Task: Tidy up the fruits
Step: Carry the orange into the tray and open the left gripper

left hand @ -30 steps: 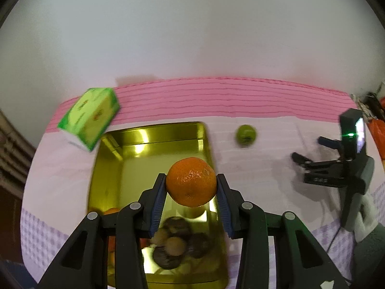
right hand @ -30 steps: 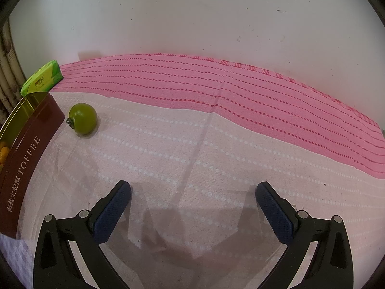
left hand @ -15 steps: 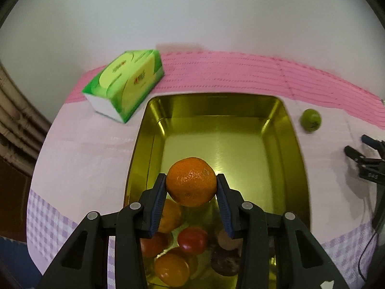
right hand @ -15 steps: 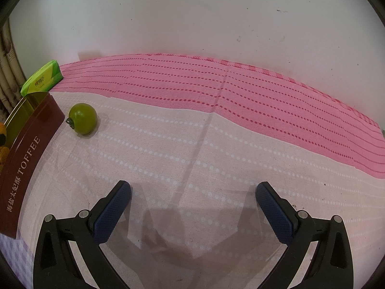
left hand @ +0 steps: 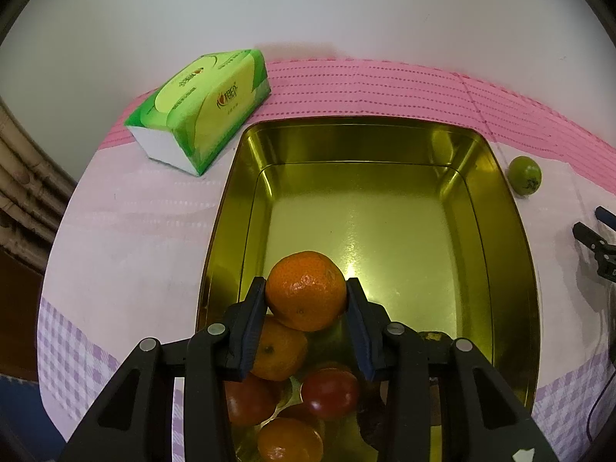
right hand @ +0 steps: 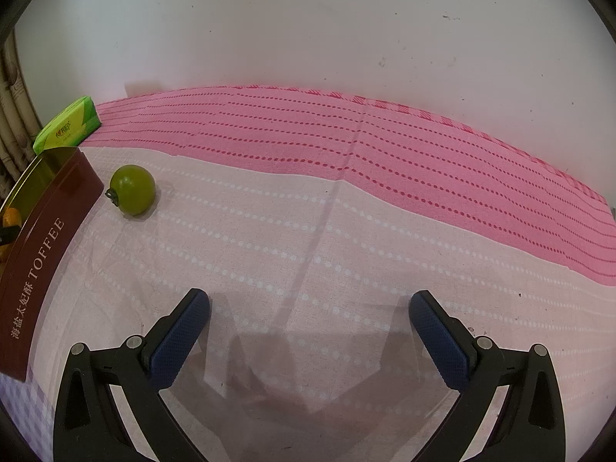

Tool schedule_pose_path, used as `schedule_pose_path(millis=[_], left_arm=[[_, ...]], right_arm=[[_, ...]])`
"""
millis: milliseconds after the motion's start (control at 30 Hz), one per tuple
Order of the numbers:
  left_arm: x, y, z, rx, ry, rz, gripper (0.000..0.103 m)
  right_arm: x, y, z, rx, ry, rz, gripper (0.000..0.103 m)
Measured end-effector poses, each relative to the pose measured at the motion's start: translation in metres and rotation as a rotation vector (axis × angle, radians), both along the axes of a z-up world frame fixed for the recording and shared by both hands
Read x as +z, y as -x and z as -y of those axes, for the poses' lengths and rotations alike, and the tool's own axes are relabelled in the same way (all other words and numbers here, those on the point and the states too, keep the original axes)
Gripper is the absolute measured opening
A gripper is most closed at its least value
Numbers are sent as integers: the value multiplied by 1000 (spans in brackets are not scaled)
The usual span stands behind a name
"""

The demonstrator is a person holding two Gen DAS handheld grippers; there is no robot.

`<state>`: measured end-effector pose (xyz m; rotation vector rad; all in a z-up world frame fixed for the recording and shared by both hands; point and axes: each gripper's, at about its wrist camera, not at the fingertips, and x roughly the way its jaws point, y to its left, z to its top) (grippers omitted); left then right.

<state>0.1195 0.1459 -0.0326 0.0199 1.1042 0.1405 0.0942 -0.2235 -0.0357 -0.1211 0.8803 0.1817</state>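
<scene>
The left gripper's fingers (left hand: 254, 331) hide part of the fruit pile (left hand: 304, 396) in the gold tin (left hand: 516, 254), where one dark fruit (left hand: 371, 419) cannot be identified. In the right wrist view the tin (right hand: 46, 238) is cut off by the left edge.

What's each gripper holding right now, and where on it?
The left gripper clamps an orange by its two opposite sides, above the gold tin. The right gripper is open, holding nothing.

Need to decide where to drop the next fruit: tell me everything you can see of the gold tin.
The gold tin is a shiny rectangular metal box, lid off, sitting flat on the pink cloth. Its outer wall is maroon with "TOFFEE" lettering. The far half is bare; oranges and red and dark fruits crowd the near end. A tissue pack lies by its far left corner.
</scene>
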Motion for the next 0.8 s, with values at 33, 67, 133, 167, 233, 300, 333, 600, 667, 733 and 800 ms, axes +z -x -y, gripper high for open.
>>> schedule_pose_path(millis=[33,67,133,167,233,300,333,600,667,733,800], left_arm=[[1,0,0,-1,-1,0,37],[1,1,0,-1,0,0,37],[0,0,0,-4,-5,-1,37],[0,-1,1,-10,-12,0,37],[-1,-1,4,-14,-25,1,37],[-2,-1,5,-12,-21,-2,37],[-3,-1,4,-9,-13,-7,37],[-5,-1,6,-12,-28,-3,37],[-5,-2,6,-10,-27,-1,37],[-5,-1,6,-9,-33,4,38],[-2,2,7,-7,-43,24,38]], right_arm=[[0,0,0,0,0,0,103],[0,0,0,0,0,0,103],[0,0,0,0,0,0,103],[0,0,0,0,0,0,103],[0,0,0,-3,1,3,103],[-1,1,0,-3,1,3,103],[-1,1,0,-3,0,3,103],[-2,10,-9,-10,2,-23,103],[-2,12,-11,-27,3,-32,103],[-3,13,-15,-50,4,-42,103],[-4,14,-20,-63,5,-40,103]])
